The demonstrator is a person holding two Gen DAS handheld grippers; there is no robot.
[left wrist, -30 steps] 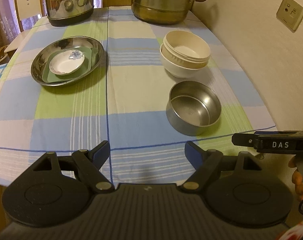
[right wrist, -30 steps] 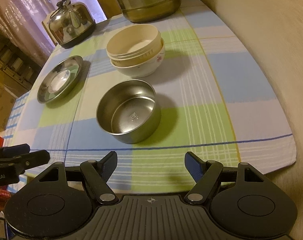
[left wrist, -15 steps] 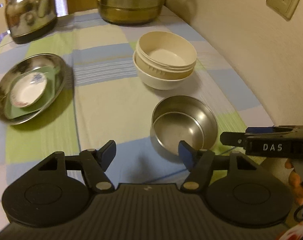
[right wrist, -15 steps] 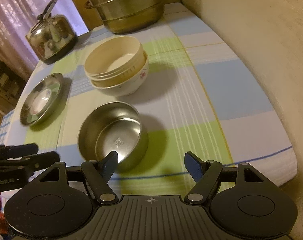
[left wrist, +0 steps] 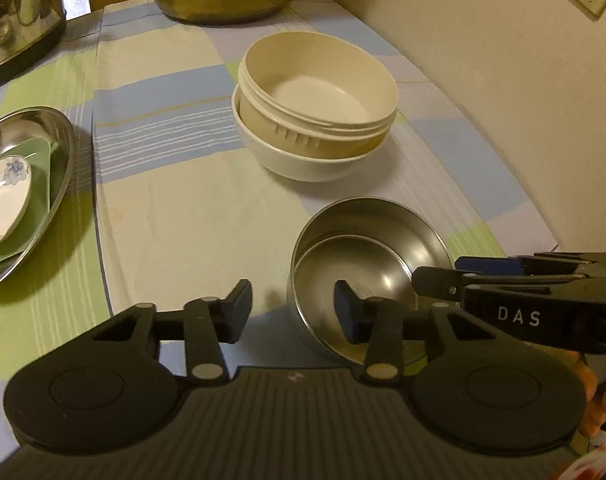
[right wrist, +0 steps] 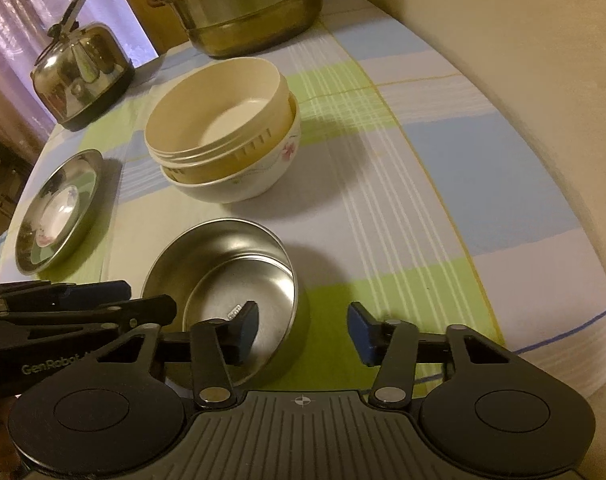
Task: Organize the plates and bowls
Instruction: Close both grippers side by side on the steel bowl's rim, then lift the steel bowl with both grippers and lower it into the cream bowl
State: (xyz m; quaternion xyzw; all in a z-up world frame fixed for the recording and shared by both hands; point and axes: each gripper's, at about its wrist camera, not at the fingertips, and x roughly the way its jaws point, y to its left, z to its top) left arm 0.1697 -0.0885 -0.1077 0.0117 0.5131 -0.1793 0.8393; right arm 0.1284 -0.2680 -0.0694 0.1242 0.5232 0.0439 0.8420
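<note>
Both tools, released, straddle opposite rim walls of the steel bowl (left wrist: 369, 276): left tool (left wrist: 293, 312), right tool (right wrist: 303, 330). Clench evenly, then lift level toward the nested cream bowls (left wrist: 317, 104) beyond it.

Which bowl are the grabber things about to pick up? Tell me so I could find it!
Start at the big steel steamer pot at the far end of the checked tablecloth and come toward the near edge, past the stacked cream bowls. Next is the shiny round steel bowl, standing alone. It is the only metal bowl, with straight sides and nothing inside.
</note>
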